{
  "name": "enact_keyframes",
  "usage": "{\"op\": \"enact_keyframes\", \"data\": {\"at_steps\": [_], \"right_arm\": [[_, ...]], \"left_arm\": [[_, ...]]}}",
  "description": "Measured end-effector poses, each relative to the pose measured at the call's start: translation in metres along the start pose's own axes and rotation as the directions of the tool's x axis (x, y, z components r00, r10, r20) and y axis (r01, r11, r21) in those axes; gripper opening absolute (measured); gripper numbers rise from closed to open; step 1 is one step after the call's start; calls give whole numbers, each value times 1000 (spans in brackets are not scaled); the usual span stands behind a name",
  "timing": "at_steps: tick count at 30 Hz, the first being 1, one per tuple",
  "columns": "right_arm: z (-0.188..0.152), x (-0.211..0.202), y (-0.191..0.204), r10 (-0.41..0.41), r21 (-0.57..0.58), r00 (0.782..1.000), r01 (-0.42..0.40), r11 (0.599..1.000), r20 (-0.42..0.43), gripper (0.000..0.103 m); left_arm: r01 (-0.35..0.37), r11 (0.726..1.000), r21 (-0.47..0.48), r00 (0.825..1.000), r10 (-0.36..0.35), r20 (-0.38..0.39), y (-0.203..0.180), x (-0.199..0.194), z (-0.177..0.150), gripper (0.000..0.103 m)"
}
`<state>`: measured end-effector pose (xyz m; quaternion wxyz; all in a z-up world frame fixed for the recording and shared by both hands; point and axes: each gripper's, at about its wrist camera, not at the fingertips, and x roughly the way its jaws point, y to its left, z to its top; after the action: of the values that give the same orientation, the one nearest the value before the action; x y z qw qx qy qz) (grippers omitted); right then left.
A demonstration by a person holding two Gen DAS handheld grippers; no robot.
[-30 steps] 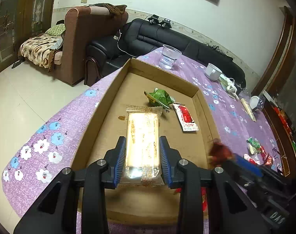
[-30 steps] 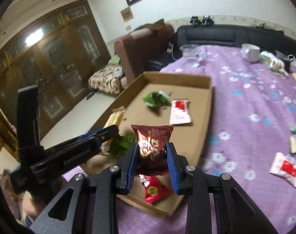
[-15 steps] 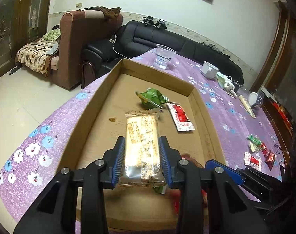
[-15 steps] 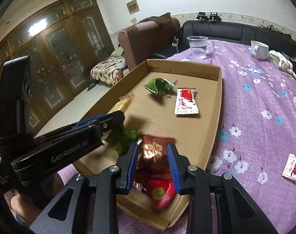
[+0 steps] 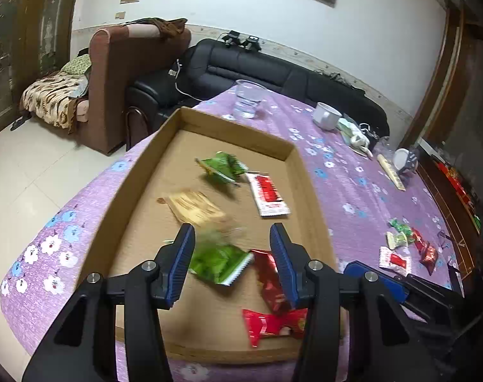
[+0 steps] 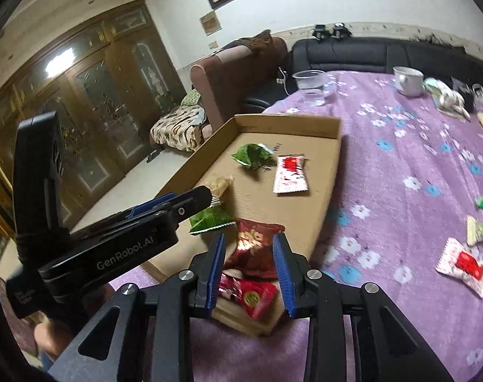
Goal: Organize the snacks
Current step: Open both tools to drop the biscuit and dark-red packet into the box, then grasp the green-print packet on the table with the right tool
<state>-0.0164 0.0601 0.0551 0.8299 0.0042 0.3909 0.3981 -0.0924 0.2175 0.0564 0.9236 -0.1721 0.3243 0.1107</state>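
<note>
A shallow cardboard box (image 5: 311,197) (image 6: 332,172) lies on the purple flowered tablecloth. In it lie a tan biscuit pack (image 5: 195,205) (image 6: 219,184), two green packets (image 5: 220,167) (image 5: 217,261), a white-and-red packet (image 5: 268,194) (image 6: 289,175), a dark red packet (image 5: 271,281) (image 6: 255,248) and a bright red one (image 5: 273,320) (image 6: 249,293). My left gripper (image 5: 232,261) is open and empty above the near green packet. My right gripper (image 6: 249,265) is open above the dark red packet, apart from it.
Several loose snacks (image 5: 407,248) (image 6: 464,262) lie on the cloth right of the box. A plastic cup (image 5: 248,103) (image 6: 311,86), a white mug (image 5: 326,116) (image 6: 407,79) and clutter stand at the far end. A sofa and an armchair stand beyond the table.
My left gripper opened and let the biscuit pack drop into the box, then drew back. My right gripper opened and left the dark red packet in the box's near corner.
</note>
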Motion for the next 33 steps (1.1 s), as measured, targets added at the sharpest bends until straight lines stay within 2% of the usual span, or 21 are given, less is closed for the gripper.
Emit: {"op": "enact_keyframes", "data": {"at_steps": [5,10,14,16,17,22,24,26,29,31,33], "right_arm": [[5,-34,-38,-10,89,1000,9,996,13,33],[17,-64,-109,-128,173,992,122,977,23,33],[19,-59,-177,-186,231,982,187,955,-28,33],[16,-54,-197,-231,233,973,229,945,-21,34],[15,-52,-208,-228,238,974,224,945,-13,34],[12,-43,-219,-158,249,987,161,955,-30,30],[8,-38,-218,-163,241,985,173,955,-62,30],[6,-39,-212,-126,222,987,145,964,-97,31],[-1,-38,-204,26,262,986,18,965,-163,33],[-5,-37,-197,132,269,972,-77,960,-193,33],[-5,-39,-191,170,263,967,-117,958,-188,33]], "left_arm": [[25,999,30,1000,-25,1,-23,-6,2,48],[85,993,79,996,-83,-31,-54,-9,-1,48],[126,983,134,990,-115,-86,-85,-3,-10,47],[147,977,157,985,-131,-109,-99,0,-15,47],[157,972,174,983,-136,-124,-109,2,-19,47],[182,953,242,975,-143,-171,-144,11,-34,47],[186,945,269,973,-138,-186,-154,13,-40,47],[182,939,292,973,-130,-189,-161,13,-43,47],[163,939,302,977,-111,-182,-162,11,-42,47],[159,943,293,977,-107,-186,-160,12,-41,47],[147,948,283,978,-97,-184,-158,14,-41,47]]}}
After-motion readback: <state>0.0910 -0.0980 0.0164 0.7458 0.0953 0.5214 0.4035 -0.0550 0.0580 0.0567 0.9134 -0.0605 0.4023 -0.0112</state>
